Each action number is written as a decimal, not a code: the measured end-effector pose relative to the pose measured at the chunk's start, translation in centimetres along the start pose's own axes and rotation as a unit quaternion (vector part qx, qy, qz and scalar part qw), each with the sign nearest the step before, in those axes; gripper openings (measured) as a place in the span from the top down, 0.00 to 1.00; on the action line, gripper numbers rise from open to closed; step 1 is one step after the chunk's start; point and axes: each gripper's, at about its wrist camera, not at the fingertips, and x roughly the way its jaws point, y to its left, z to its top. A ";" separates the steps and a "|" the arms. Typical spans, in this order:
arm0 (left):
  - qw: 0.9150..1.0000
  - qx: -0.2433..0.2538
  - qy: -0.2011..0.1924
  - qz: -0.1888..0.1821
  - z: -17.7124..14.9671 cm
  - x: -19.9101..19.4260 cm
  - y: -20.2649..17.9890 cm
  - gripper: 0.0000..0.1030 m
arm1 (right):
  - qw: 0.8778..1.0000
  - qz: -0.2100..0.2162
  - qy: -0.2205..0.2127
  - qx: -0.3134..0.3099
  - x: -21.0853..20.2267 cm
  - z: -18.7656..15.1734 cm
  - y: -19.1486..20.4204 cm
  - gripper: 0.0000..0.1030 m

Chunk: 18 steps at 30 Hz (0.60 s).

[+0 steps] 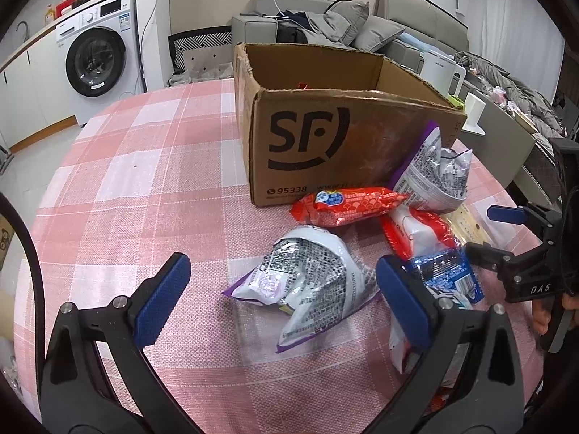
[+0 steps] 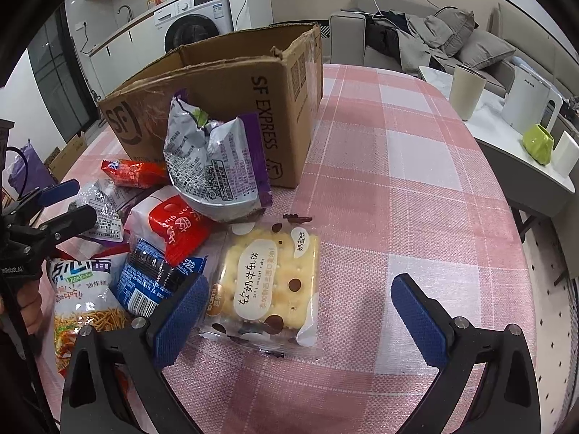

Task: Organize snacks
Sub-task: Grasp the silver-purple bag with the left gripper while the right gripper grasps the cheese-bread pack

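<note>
An open SF cardboard box [image 1: 318,137] stands on the pink checked tablecloth [image 1: 144,166]; it also shows in the right wrist view [image 2: 231,97]. Snack packets lie in front of it. My left gripper [image 1: 282,296] is open around a silver and purple bag [image 1: 307,285] lying flat. A red packet [image 1: 347,204], a red and white packet [image 1: 419,235] and a blue packet [image 1: 448,275] lie to the right. My right gripper [image 2: 300,314] is open, with a yellow cracker packet [image 2: 271,282] between its fingers. A second silver and purple bag [image 2: 213,166] leans on the box.
A noodle-snack bag [image 2: 87,296] lies at the left of the right wrist view. A side table with a cup [image 2: 466,90], a white kettle [image 2: 528,105] and a green item [image 2: 539,143] stands right of the table. A washing machine [image 1: 97,50] and sofa [image 1: 325,25] stand behind.
</note>
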 end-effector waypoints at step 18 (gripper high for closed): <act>0.999 -0.019 0.030 -0.008 0.2 1.0 2.5 0.01 | 1.000 -0.016 0.011 0.010 0.8 -0.1 -1.4 0.01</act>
